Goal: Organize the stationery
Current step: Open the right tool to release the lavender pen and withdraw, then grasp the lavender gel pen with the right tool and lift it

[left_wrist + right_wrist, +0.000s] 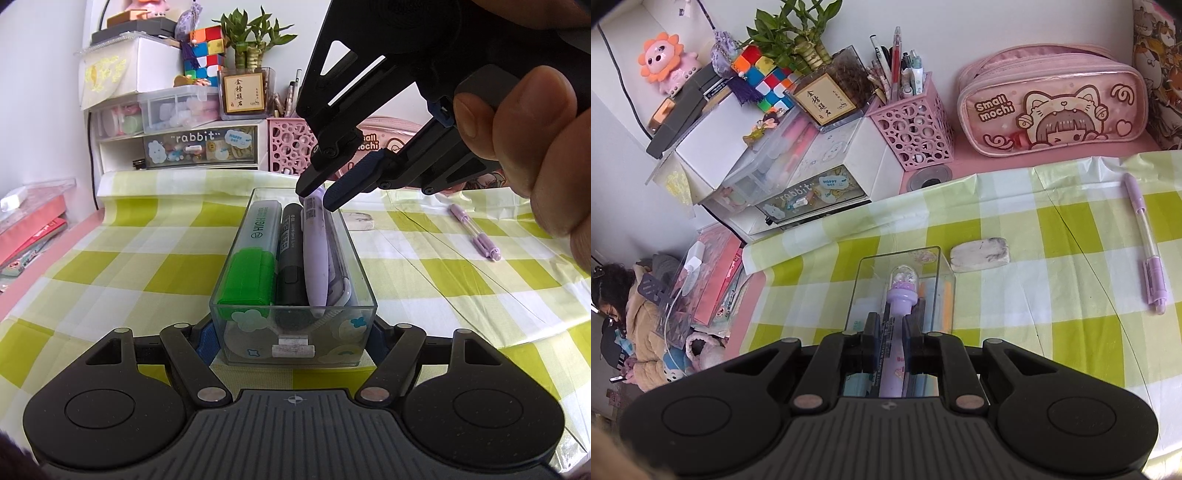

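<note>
The left tool (293, 332) is clenched on the near end of the clear plastic box (356, 236), one finger against each side wall, steadying it on the green-checked worktop (110, 266). The box is rigid and light but smooth-walled, so it could slide if pushed. Its long axis runs near to far. Inside lie a green highlighter (255, 254), a black marker (290, 254) and a lilac pen (314, 254), all lengthwise. The right tool (314, 195) pinches the far end of the lilac pen, which rests tilted on the box's right side. This pen is stiff, slim and glossy, best held mid-barrel, not by its clear domed cap (904, 278), which looks fragile. Farther right, a smudged eraser (356, 218) and a second lilac pen (476, 232) wait on the worktop, the pen lying diagonally.
</note>
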